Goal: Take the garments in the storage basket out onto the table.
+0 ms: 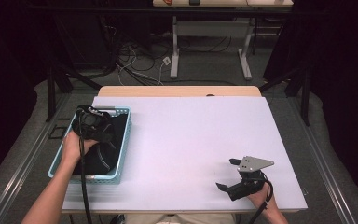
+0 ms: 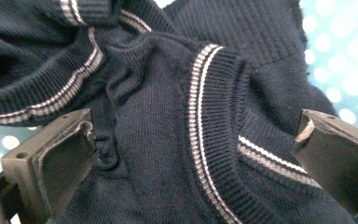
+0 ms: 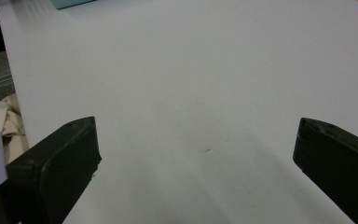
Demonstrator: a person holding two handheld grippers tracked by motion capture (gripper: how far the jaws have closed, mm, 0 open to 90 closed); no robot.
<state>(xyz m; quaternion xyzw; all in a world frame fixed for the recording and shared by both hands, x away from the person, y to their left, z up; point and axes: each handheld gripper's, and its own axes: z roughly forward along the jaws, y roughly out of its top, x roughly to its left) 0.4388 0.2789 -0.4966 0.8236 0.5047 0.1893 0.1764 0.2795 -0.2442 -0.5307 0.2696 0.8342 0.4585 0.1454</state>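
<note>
Tabletop (image 1: 191, 140): a pale white board over a wooden table; bare across its middle and right side, which looks like room kept free for spreading the garment
Basket (image 1: 123, 144): light blue, perforated, set along the left edge of the tabletop, reaching from near the far left corner toward the near edge; it corrals the clothing within the left hand's reach
Sweater (image 2: 168, 116): dark navy knit with pale striped ribbing, bunched inside the basket (image 2: 340, 51); the striped collar band lies uppermost, probably the easiest hold
Left gripper (image 2: 193, 154): lowered into the basket over the crumpled sweater (image 1: 107, 140); jaws spread wide, straddling the collar ribbing, nothing pinched yet; I judge it is poised to close on the fabric and lift
Right gripper (image 1: 235, 175): near the near right corner of the tabletop, well apart from the basket; jaws (image 3: 196, 154) parted over bare board, holding nothing, seemingly waiting to take a second hold
</note>
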